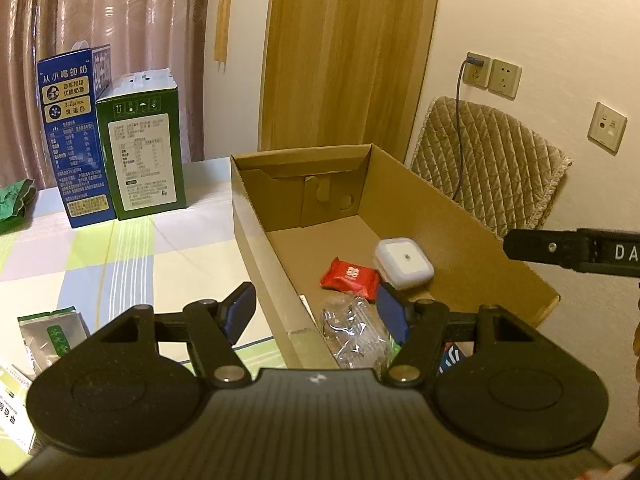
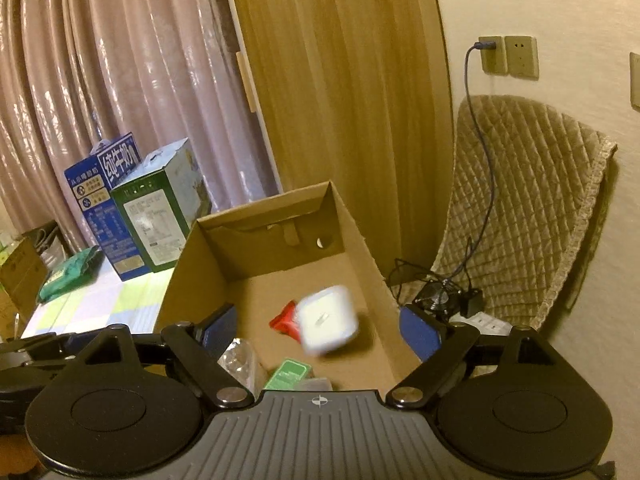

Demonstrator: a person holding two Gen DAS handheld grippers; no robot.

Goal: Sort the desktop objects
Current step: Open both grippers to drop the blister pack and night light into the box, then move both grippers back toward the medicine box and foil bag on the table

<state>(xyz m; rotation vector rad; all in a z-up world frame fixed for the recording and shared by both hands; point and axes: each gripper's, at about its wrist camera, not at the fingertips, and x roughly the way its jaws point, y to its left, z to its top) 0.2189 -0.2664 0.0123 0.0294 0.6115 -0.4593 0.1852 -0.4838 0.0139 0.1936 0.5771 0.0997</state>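
An open cardboard box (image 1: 472, 240) (image 2: 360, 236) holds a white square case (image 1: 404, 263), a red packet (image 1: 351, 279) and a clear plastic bottle (image 1: 354, 330). In the right wrist view the white case (image 2: 328, 320) is blurred, between the open fingers and above the box floor, next to the red packet (image 2: 285, 319); a green card (image 2: 289, 373) and the clear bottle (image 2: 238, 360) lie below. My right gripper (image 2: 320, 330) is open over the box. My left gripper (image 1: 316, 314) is open and empty, astride the box's left wall.
Blue (image 1: 74, 140) and green (image 1: 146, 148) milk cartons stand at the table's back left. A silver and green sachet (image 1: 54, 334) and a green bag (image 1: 14, 202) lie on the checked cloth (image 1: 160, 256). A quilted chair (image 2: 528, 208) with cables stands to the right.
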